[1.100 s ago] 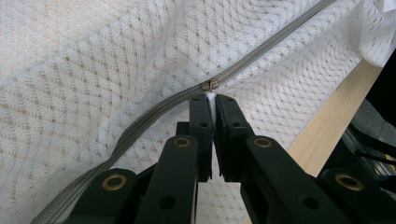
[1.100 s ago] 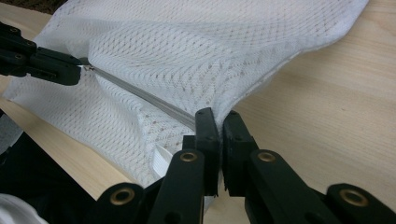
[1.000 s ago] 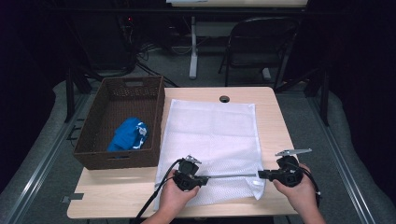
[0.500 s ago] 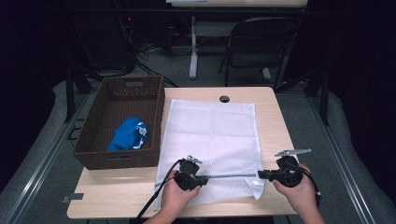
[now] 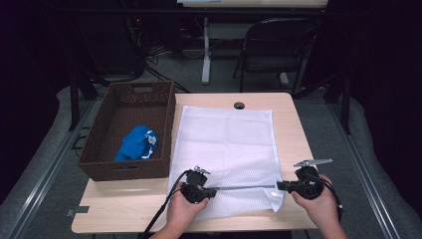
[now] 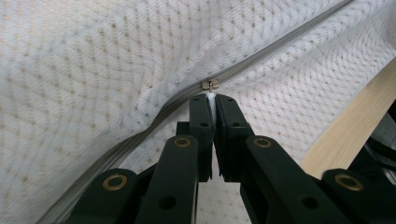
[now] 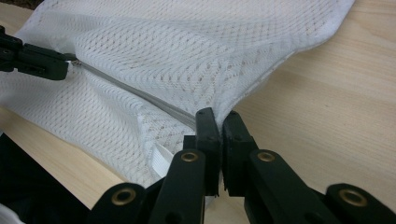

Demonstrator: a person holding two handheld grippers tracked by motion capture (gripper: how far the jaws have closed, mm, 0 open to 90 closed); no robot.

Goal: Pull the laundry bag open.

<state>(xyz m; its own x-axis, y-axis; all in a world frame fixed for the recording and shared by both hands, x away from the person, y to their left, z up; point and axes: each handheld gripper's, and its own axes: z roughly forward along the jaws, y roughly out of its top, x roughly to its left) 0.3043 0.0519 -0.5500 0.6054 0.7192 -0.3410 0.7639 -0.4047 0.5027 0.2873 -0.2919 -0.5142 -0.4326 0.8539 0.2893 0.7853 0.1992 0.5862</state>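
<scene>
A white mesh bag point(image 5: 226, 139) lies flat on the wooden table point(image 5: 124, 204), its grey zipper point(image 5: 244, 187) running along the near edge. My left gripper point(image 5: 213, 190) is at the zipper's left end. In the left gripper view it point(image 6: 212, 98) is shut on the white pull tab just below the metal slider point(image 6: 210, 85). My right gripper point(image 5: 279, 186) is at the zipper's right end, and in its own view it point(image 7: 219, 116) is shut on the bag's corner point(image 7: 233, 109). The zipper is stretched straight between the two.
A brown woven basket point(image 5: 171, 124) stands at the table's left with a blue cloth point(image 5: 137, 144) inside. A small black round object point(image 5: 239, 105) sits near the far edge. A folding chair point(image 5: 273, 45) and desk legs stand beyond the table.
</scene>
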